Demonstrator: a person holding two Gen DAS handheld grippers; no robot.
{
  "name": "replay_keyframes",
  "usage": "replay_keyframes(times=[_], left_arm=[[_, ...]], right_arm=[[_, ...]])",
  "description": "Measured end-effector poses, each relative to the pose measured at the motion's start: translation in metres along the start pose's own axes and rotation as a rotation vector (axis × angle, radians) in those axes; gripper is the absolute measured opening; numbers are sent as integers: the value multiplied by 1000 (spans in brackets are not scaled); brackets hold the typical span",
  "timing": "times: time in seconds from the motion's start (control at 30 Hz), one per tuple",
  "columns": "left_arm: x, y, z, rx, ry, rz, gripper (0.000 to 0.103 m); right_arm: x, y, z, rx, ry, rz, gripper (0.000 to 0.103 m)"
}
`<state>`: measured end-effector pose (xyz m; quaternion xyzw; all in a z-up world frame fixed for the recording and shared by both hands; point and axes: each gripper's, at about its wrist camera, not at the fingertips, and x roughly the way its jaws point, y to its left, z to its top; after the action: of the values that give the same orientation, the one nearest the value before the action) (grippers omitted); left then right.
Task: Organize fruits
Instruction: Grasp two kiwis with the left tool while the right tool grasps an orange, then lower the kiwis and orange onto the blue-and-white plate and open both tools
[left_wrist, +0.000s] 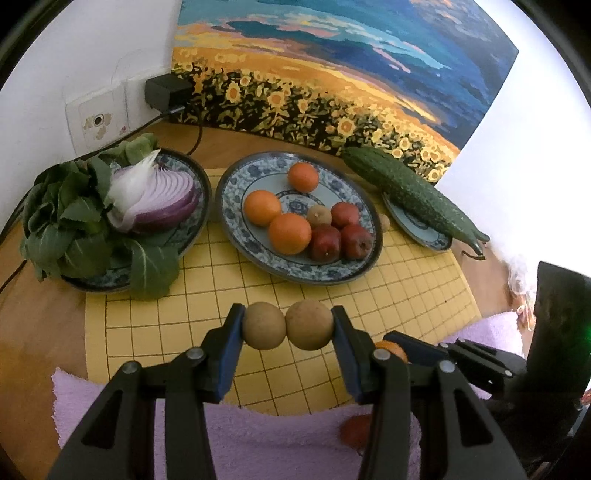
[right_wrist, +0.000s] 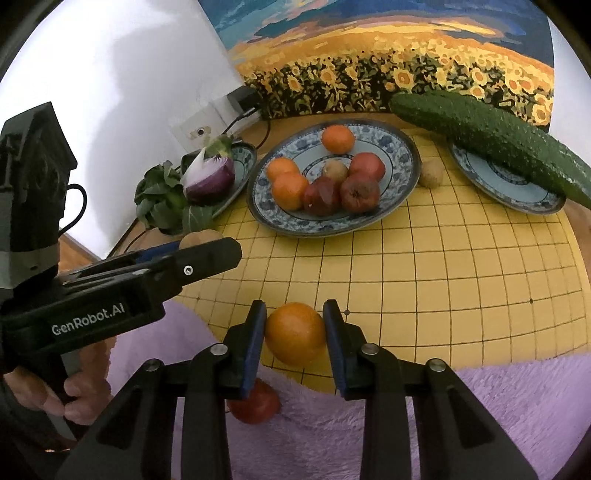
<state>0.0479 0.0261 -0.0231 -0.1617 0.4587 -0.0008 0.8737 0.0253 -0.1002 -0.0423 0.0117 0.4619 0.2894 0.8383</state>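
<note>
Left wrist view: the left hand-held gripper (left_wrist: 288, 328) was clamped on two brown round fruits (left_wrist: 264, 325) pressed side by side; the fruit plate (left_wrist: 236, 192) sat ahead of it. The right hand-held gripper (right_wrist: 295, 332) was clamped on an orange (right_wrist: 295, 334). Held only end to end, the pair could buckle and drop.

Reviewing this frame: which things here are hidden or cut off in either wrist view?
- Red fruit on the purple towel: right wrist view, top covered by the right gripper finger; left wrist view shows only a sliver.
- Small brown fruit on the mat: left wrist view, mostly behind the fruit plate rim.
- Two brown fruits in the left gripper: right wrist view, only one top shows.
</note>
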Motion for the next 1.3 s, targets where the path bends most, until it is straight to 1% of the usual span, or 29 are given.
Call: replay_keyframes(times=[0.17, 0.37, 0.5, 0.73, 0.93, 1.07, 1.3], left_arm=[[1, -1, 6, -2, -7, 6, 49], [6, -4, 22, 4, -23, 3, 49], [12, -5, 39, 9, -33, 4, 49], [27, -2, 71, 12, -54, 12, 49], [38, -2, 96, 13, -62, 15, 49], [46, -3, 106, 15, -56, 10, 49], [60, -3, 113, 12, -38, 12, 49]], right_arm=[[-4, -2, 11, -7, -16, 0, 33], [-4, -7, 35, -9, -42, 0, 33], [-2, -12, 55, -20, -58, 0, 33], [4, -23, 101, -39, -103, -3, 33], [12, -29, 130, -47, -125, -4, 33], [18, -30, 141, -52, -126, -5, 33], [34, -37, 146, -34, -94, -1, 33]])
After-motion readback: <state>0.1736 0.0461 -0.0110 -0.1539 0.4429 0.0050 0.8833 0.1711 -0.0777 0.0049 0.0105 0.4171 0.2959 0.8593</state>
